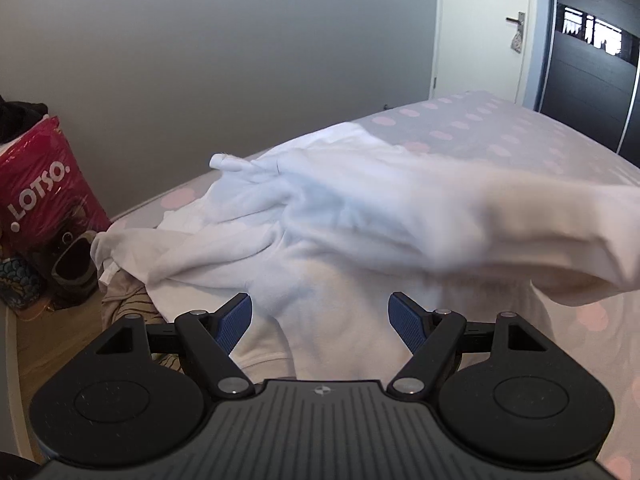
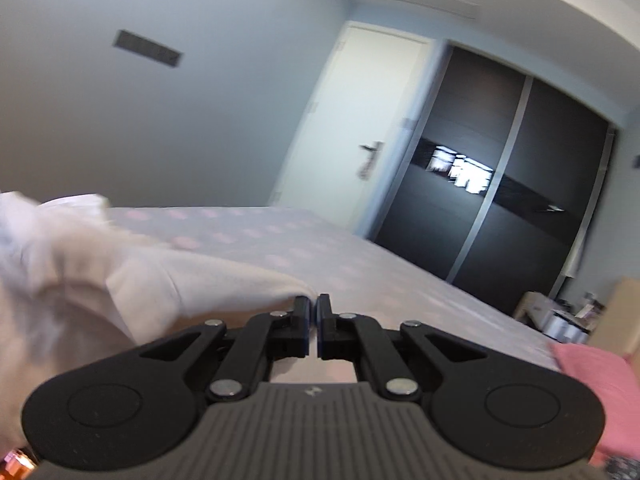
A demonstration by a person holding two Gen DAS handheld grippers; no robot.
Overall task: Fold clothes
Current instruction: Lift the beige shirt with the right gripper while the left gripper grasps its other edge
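A white garment (image 1: pixel 340 216) lies crumpled on the bed with the pink-dotted sheet (image 1: pixel 480 128). My left gripper (image 1: pixel 320 320) is open just above the garment's near part and holds nothing. One part of the garment is lifted and stretched to the right, blurred. My right gripper (image 2: pixel 313 308) is shut on an edge of the white garment (image 2: pixel 160 284), which trails off to the left above the sheet (image 2: pixel 360 264).
A pink LOTSO bag (image 1: pixel 44 188), shoes (image 1: pixel 76 264) and striped cloth (image 1: pixel 132 304) sit on the floor left of the bed. A white door (image 1: pixel 480 28) and dark wardrobe (image 2: pixel 500 184) stand beyond. A pink cloth (image 2: pixel 600 376) lies at right.
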